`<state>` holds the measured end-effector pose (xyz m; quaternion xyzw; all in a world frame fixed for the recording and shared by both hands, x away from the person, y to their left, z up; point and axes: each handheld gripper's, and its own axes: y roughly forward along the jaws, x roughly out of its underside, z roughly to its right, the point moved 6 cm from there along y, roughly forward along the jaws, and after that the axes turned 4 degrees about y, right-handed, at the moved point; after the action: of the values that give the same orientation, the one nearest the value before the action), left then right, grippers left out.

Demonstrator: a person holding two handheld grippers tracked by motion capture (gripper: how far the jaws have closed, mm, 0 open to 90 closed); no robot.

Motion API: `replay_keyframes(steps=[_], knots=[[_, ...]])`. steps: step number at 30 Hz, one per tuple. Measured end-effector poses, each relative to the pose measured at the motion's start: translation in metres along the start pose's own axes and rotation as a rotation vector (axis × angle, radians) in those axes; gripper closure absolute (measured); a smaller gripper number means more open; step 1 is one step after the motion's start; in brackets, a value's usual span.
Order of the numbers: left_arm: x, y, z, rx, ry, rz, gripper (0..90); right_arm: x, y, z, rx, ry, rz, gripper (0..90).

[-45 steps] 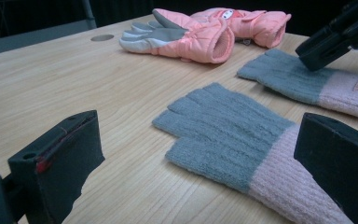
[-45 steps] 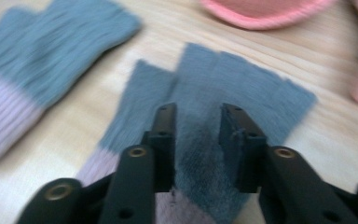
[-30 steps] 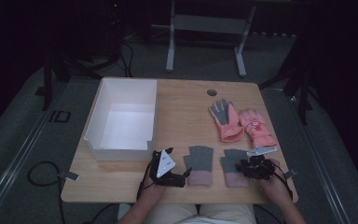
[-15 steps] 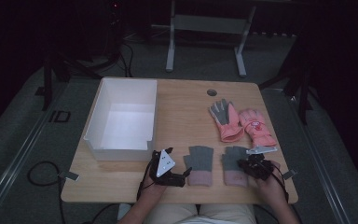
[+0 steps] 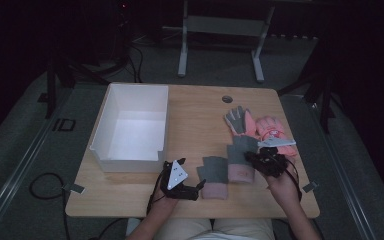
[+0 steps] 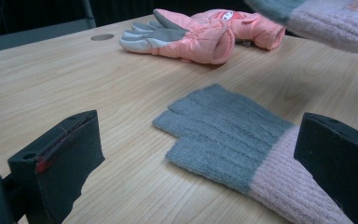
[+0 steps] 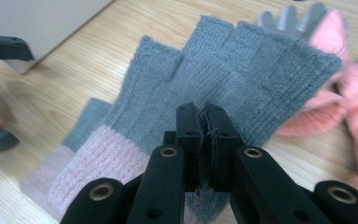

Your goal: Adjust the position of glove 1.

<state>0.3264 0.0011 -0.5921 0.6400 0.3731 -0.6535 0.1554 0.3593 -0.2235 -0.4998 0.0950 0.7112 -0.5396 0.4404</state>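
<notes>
Our right gripper (image 5: 266,161) has its jaws clamped on the grey-and-pink knitted fingerless glove (image 7: 242,79), whose fingers point away from them (our left gripper's (image 5: 180,182) stand apart).

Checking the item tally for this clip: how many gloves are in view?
4. One grey-and-pink knit glove lies flat near the left gripper; its match is pinched in the right gripper; two pink padded gloves lie side by side farther back on the table.
</notes>
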Motion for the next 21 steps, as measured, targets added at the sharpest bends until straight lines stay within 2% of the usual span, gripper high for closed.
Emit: replay_keyframes(steps=[4,5,6,9,13,15,21], knots=[[0.0,0.0,0.0,0.0,-0.004,0.004,0.5,-0.001,0.015,-0.018,-0.027,-0.018,-0.02,85.4],[0.0,0.0,0.0,0.0,-0.004,0.004,0.5,-0.001,0.015,-0.018,-0.027,-0.018,-0.02,85.4],[0.0,0.0,0.0,0.001,-0.006,0.007,0.5,0.002,0.023,-0.025,-0.043,-0.017,-0.033,85.4],[0.0,-0.001,0.0,0.002,-0.006,0.009,0.5,0.009,0.034,-0.034,-0.059,-0.026,-0.06,85.4],[0.0,-0.001,0.0,0.004,-0.007,0.007,0.5,0.017,0.043,-0.045,-0.087,-0.017,-0.085,85.3],[0.0,-0.001,0.0,0.004,-0.006,0.008,0.5,0.02,0.048,-0.049,-0.096,-0.027,-0.094,85.3],[0.0,-0.001,0.0,0.004,-0.005,0.007,0.5,0.028,0.057,-0.056,-0.128,-0.024,-0.122,85.2]])
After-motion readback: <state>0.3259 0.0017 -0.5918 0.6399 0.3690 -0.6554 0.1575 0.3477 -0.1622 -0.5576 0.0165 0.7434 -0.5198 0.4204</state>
